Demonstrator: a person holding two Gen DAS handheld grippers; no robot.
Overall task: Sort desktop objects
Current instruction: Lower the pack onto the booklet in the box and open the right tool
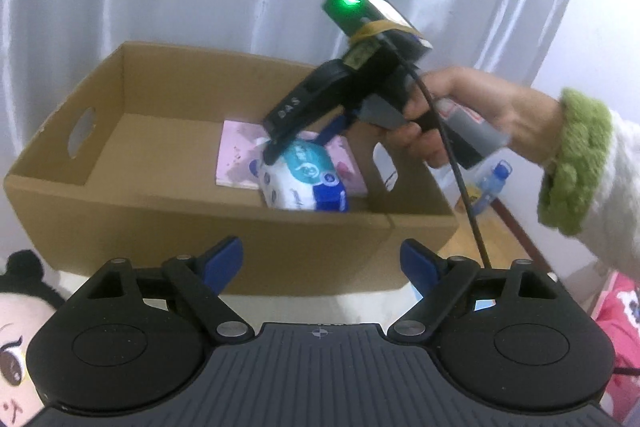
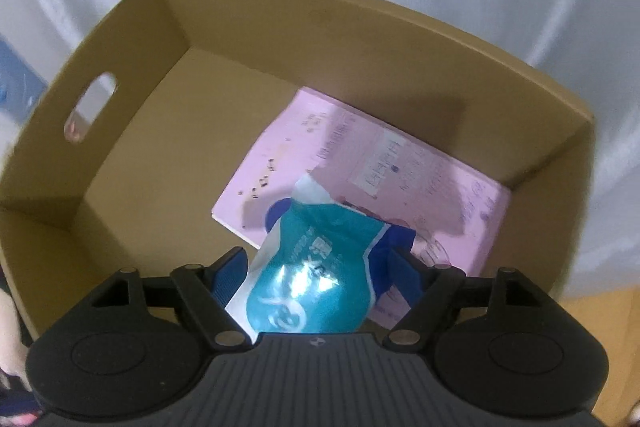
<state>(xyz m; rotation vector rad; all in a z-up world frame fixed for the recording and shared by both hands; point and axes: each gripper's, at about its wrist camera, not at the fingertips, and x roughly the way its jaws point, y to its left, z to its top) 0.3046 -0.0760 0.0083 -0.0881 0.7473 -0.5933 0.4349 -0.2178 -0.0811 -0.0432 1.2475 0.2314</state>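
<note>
One wipes pack (image 2: 320,267) — between right tool (image 2: 320,269) fingers | over box (image 2: 120,187)

tan cardboard box (image 2: 256,27), pink booklet (image 2: 360,155), teal, white and blue packet (image 2: 320,267), fuzzy green cuff (image 1: 576,163)

I can read only the white letters "DAS" on the black finger of the right gripper (image 1: 304,143) over the brown cardboard box (image 1: 200,223). Print on the teal-and-white soft pack (image 2: 320,279) and the pink booklet (image 2: 400,167) is too blurred for me to read.
</note>
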